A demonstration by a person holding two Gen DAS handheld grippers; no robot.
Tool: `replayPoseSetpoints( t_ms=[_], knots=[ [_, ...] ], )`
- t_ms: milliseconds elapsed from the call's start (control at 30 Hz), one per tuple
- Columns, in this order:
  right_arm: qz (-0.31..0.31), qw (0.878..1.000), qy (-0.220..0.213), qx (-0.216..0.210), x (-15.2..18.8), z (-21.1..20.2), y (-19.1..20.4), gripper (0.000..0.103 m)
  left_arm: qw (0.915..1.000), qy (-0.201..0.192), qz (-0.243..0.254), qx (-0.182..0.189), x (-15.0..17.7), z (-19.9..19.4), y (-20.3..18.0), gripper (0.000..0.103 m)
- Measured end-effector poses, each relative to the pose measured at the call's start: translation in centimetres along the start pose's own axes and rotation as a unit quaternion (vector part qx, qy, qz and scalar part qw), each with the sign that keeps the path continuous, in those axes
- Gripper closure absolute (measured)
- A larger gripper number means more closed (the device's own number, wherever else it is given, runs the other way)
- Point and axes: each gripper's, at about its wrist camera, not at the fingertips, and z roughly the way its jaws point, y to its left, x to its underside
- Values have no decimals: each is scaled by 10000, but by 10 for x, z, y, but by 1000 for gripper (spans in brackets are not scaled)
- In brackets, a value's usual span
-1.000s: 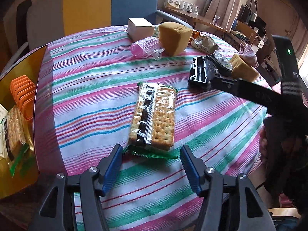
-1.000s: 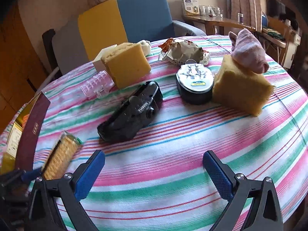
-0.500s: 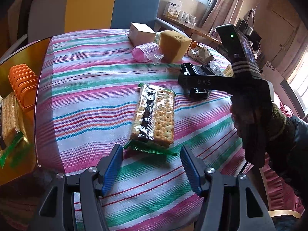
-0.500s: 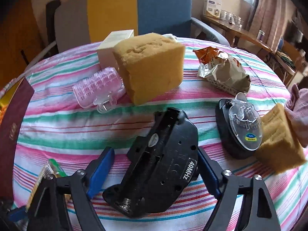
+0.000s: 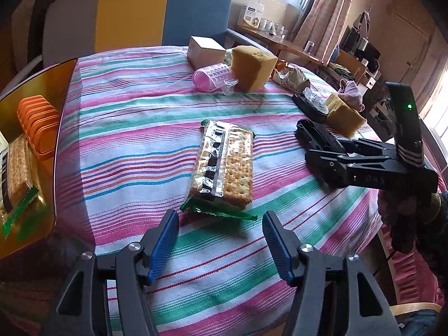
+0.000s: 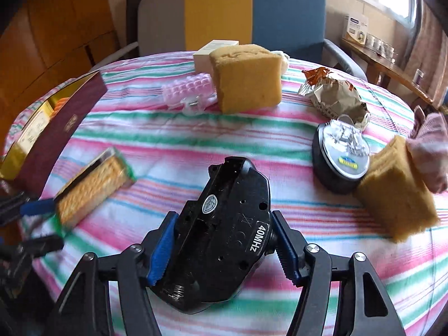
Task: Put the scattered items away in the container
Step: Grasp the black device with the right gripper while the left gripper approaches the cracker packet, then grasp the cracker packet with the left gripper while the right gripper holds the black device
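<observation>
Our right gripper [image 6: 222, 247] has its fingers [image 6: 163, 247] pinching the black remote [image 6: 224, 240] by its sides, battery bay up, over the striped table [image 6: 168, 140]; our left gripper [image 5: 219, 245] holds its fingers [image 5: 165, 243] spread just short of the cracker packet [image 5: 224, 159] near the table's middle; the box [image 5: 33, 89] sits at the left edge, holding crackers and an orange rack.

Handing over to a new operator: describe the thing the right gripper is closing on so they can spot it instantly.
On the striped tablecloth, look near the front edge, left of the round black tin. The black remote-control housing lies between the right gripper fingers. It alone is printed "40MHz" and shows an open battery bay with a spring.
</observation>
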Motion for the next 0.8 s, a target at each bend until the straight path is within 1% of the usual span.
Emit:
replayPoseSetpoints(
  t_ms=[67,100,133,167,200,233,300,367,500,633,800],
  knots=[
    [127,9998,-23,-124,8,-8,-3,36,10000,63,7,22,-1,-2,-1,40],
    [248,9994,-28,-225,11,-11,-6,32,9999,103,-44,81,-2,-4,0,40],
    [379,9987,-27,-331,12,-13,-8,26,9997,134,-113,157,-3,-5,2,40],
    [519,9977,-40,-425,14,-15,-9,23,9996,139,-174,197,-4,-8,5,40],
    [670,9965,-48,-496,18,-18,-10,17,9996,111,-194,191,-6,-9,5,40],
    [818,9952,-66,-528,20,-21,-10,15,9997,69,-157,163,-8,-11,5,40],
    [1036,9931,-122,-529,26,-27,-7,14,9999,28,-38,137,-14,-13,2,40],
    [1034,9937,-172,-403,30,-28,0,13,9999,20,71,117,-18,-14,-1,40],
    [820,9963,-242,-28,35,-29,15,13,9998,92,187,44,-25,-7,-3,40],
    [840,9956,-354,221,36,-28,16,13,9993,242,270,-5,-26,3,-2,40],
    [611,9962,-383,491,37,-24,20,13,9991,304,289,-70,-31,11,0,40]
  ],
)
